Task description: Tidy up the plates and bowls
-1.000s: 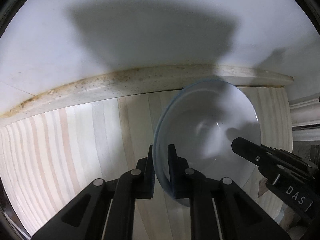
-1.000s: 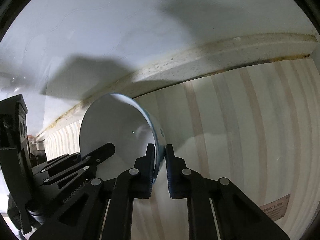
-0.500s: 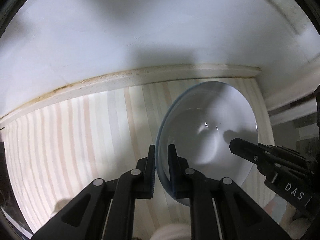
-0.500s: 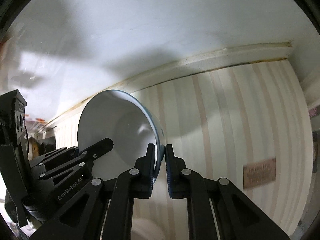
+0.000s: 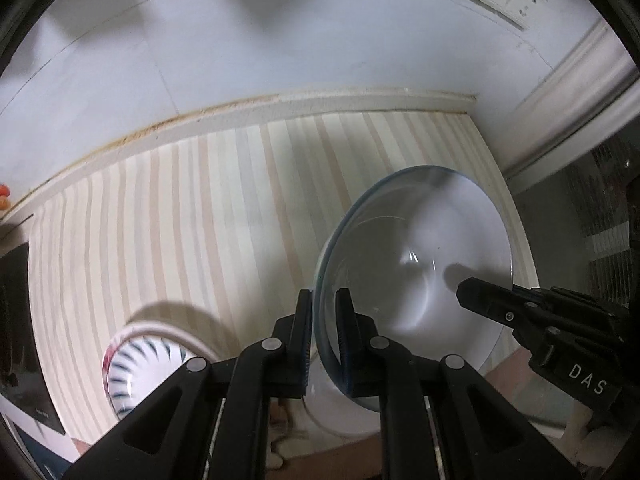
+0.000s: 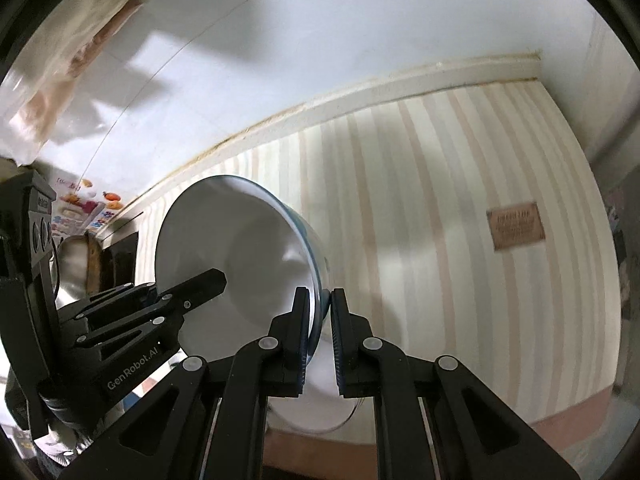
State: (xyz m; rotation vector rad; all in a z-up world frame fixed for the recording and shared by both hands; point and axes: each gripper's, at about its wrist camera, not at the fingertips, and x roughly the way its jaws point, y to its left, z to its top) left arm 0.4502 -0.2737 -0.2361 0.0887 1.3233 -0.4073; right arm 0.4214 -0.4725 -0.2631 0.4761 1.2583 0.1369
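Both the left gripper [image 5: 323, 334] and right gripper [image 6: 320, 334] are pinching the round blue-rimmed white bowl [image 5: 416, 264] by its rim; a striped-pattern bowl [image 5: 140, 372] sits at 8 o'clock.

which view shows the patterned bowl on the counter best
The left wrist view. The patterned bowl sits on the striped counter at lower left, its dark-streaked inside and rim visible, though blurred. The right wrist view does not show it; the held white bowl fills that area.

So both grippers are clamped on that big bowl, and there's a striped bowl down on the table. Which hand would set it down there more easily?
Probably the left gripper. Its side of the white blue-rimmed bowl hangs nearest the black-striped bowl on the striped table. The right gripper grips the far rim.
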